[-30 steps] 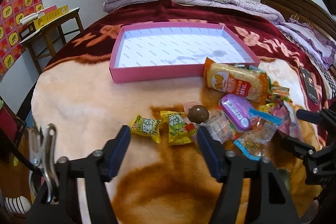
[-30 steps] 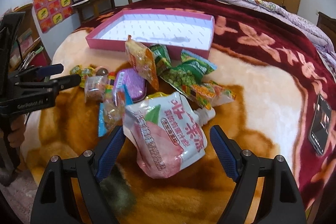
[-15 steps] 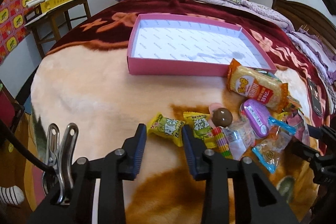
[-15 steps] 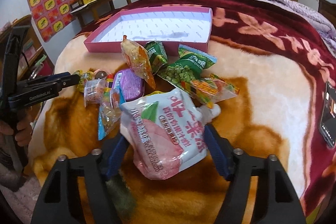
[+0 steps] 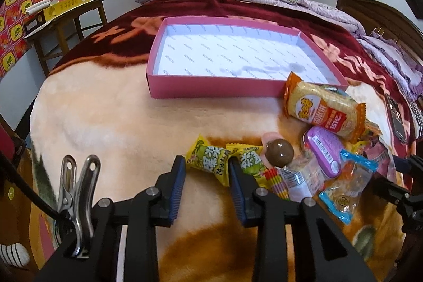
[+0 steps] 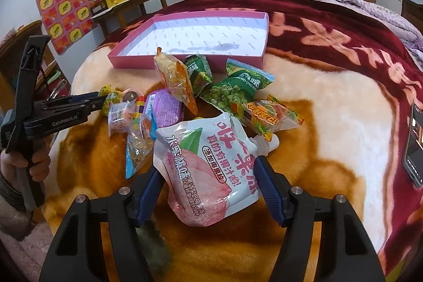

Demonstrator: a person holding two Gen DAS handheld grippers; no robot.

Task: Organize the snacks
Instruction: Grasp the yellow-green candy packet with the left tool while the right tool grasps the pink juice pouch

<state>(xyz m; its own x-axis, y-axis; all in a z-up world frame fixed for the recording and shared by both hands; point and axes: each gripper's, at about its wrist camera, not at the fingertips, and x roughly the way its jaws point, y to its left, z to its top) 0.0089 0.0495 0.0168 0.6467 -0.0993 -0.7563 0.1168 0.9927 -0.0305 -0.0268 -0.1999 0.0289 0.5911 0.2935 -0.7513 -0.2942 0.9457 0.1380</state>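
Observation:
On the blanket, a yellow candy (image 5: 207,160) lies between the tips of my left gripper (image 5: 206,165); the jaws are closing and both pads touch its ends. A second yellow candy (image 5: 249,159) sits just right of it. In the right wrist view my right gripper (image 6: 206,176) is closing on a pink and white drink pouch (image 6: 208,165), with the pads pressing its two sides. The empty pink box (image 5: 211,91) stands behind the snack pile. A person's hand (image 6: 34,163) holds the left gripper (image 6: 90,102).
The pile holds an orange cracker pack (image 5: 322,107), a purple tin (image 5: 323,152), a chocolate ball (image 5: 280,152) and a green pea bag (image 6: 235,89). A phone (image 6: 415,144) lies at the right. A wooden table (image 5: 66,17) stands left of the bed.
The left gripper moved forward to the yellow candy and narrowed from wide open around it. The right gripper's jaws closed in onto the sides of the pink pouch.

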